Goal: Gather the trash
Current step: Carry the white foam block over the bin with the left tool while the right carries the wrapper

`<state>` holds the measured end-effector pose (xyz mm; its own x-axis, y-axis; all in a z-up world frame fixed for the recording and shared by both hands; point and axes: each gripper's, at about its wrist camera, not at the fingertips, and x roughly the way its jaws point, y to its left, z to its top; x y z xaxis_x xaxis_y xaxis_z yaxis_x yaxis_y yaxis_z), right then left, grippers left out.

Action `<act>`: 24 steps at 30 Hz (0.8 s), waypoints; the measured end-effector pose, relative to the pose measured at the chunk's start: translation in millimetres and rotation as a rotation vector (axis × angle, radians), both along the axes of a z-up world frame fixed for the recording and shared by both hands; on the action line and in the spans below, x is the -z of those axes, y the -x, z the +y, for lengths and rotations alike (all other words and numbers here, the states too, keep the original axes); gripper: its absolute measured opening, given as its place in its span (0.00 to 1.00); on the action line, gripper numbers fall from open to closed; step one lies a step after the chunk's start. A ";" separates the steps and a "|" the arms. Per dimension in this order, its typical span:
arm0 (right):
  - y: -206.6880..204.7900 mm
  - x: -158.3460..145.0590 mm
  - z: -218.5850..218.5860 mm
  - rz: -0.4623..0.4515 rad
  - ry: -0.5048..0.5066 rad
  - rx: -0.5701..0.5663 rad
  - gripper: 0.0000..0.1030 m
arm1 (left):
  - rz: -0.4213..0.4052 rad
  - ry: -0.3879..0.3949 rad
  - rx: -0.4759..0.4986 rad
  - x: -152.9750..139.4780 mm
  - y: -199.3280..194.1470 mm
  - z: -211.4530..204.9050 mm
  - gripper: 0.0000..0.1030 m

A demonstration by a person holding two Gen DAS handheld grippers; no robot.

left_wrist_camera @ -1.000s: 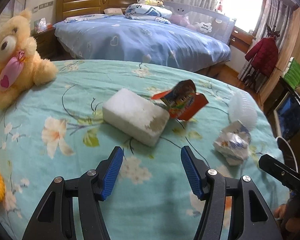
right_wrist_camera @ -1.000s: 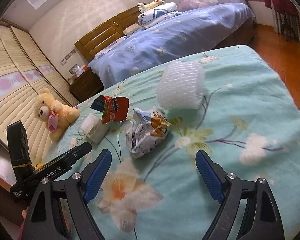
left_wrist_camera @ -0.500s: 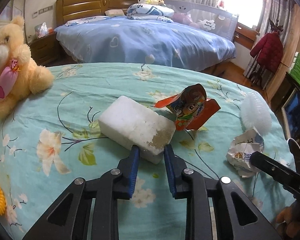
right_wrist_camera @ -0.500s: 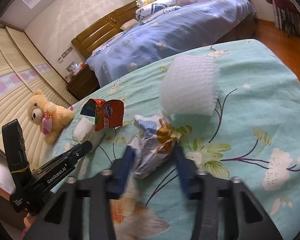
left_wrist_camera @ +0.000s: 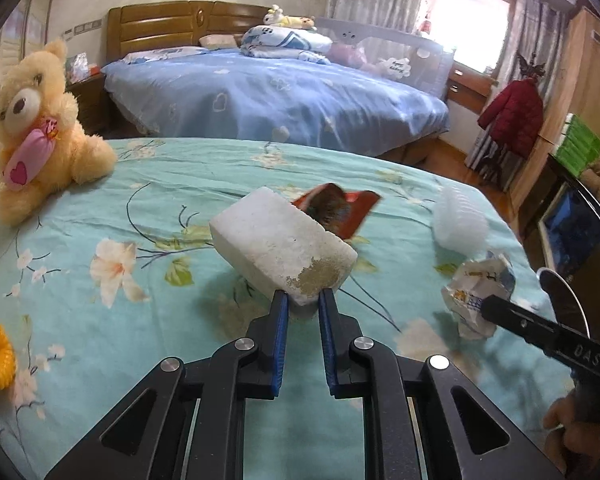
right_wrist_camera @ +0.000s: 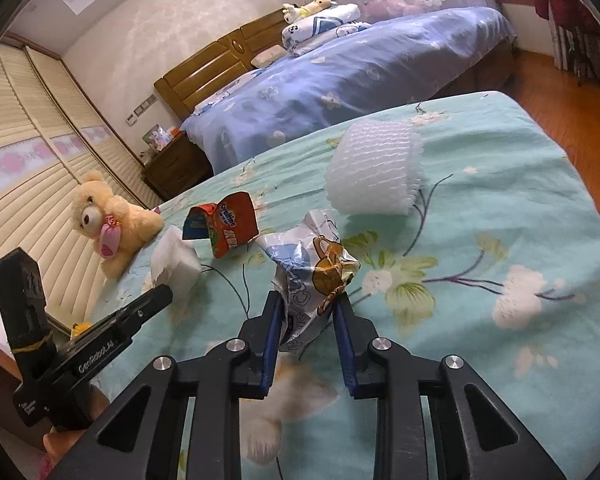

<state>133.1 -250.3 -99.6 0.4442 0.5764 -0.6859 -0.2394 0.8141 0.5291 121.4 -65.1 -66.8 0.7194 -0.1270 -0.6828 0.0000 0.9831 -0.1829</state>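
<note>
Two grips closing: left gripper point(left_wrist_camera: 303, 300) pinches foam block point(left_wrist_camera: 280, 250); right gripper point(right_wrist_camera: 307, 304) pinches crumpled wrapper point(right_wrist_camera: 312, 272).

A: Obstacles ahead of the left gripper point(left_wrist_camera: 303, 300)?
B: The orange carton point(left_wrist_camera: 340, 210) just behind the foam block point(left_wrist_camera: 280, 252); the teddy bear point(left_wrist_camera: 40, 128) stands far left.
A: Ahead of the right gripper point(right_wrist_camera: 306, 308)?
B: The white foam net point(right_wrist_camera: 374, 170) beyond the crumpled wrapper point(right_wrist_camera: 312, 272) — open bedspread point(right_wrist_camera: 520, 208) to its right. The two grippers are close together.

White foam block point(left_wrist_camera: 278, 246) on teal floral bedspread point(left_wrist_camera: 140, 320).
</note>
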 end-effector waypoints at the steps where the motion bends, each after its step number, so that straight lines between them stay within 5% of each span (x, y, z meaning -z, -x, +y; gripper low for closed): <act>1: 3.3 -2.4 -4.0 -0.005 -0.001 0.004 0.25 | -0.006 0.000 0.007 -2.3 5.1 -2.5 0.13; 24: 48.0 -22.1 -104.5 -0.043 0.008 0.183 0.25 | -0.022 0.015 0.278 -25.8 47.3 -91.2 0.13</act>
<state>85.1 -354.8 -77.5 0.5697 0.4783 -0.6683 -0.1094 0.8501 0.5151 74.1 -156.4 -41.1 0.6704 -0.3313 -0.6640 0.2732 0.9421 -0.1943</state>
